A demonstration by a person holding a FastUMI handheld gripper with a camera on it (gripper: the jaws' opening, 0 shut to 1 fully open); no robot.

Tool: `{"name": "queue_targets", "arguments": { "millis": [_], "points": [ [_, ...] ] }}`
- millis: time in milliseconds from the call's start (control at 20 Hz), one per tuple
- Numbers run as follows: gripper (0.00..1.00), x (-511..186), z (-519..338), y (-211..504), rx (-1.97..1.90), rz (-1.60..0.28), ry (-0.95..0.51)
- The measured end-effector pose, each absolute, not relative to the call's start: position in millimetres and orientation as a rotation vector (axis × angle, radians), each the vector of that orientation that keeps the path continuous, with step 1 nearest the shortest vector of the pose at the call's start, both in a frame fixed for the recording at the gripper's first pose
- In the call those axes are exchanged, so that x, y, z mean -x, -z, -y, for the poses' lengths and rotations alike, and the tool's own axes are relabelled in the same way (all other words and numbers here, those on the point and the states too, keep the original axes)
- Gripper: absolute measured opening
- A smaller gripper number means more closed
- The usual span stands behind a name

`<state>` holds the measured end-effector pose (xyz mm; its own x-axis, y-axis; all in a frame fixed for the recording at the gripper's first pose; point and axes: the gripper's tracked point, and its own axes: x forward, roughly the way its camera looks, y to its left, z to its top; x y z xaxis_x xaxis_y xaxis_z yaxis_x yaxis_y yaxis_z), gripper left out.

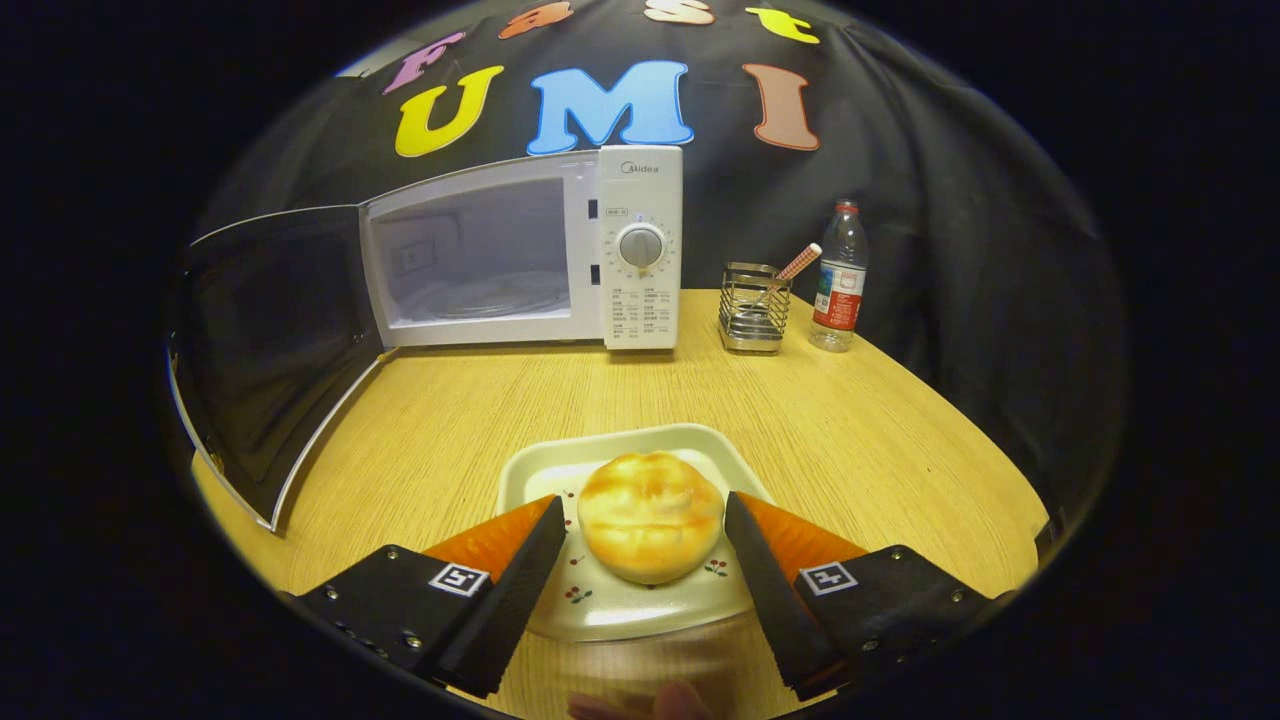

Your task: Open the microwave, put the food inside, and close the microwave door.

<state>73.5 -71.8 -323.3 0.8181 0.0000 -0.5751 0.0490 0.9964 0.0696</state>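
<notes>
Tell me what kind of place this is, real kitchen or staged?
Likely a staged booth, not a real kitchen: a black cloth wall behind a wooden table with an open microwave. The gripper is open around a bun on a plate.

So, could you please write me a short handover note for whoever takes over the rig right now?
Gripper: open, one finger on each side of the round golden-brown bun, with a gap on both sides; not gripping.
Bun: on the white rectangular plate with small cherry prints, on the light wooden table, in front of the microwave.
White microwave: its dark door is swung fully open and the cavity holds a glass turntable.
Done: door opened.
Left: close on the bun, put it in the cavity, shut the door.
A wire utensil holder and clear plastic bottle stand beside the microwave.
</notes>
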Motion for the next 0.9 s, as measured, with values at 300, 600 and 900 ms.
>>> {"name": "queue_targets", "arguments": {
  "millis": [300,600,900],
  "points": [
    [0.98,-75,73,333,-0.077,-0.663,0.034],
    [0.98,-86,74,342,-0.099,-0.721,0.038],
    [0.76,-88,69,328,-0.122,-0.635,0.005]
  ]
}}
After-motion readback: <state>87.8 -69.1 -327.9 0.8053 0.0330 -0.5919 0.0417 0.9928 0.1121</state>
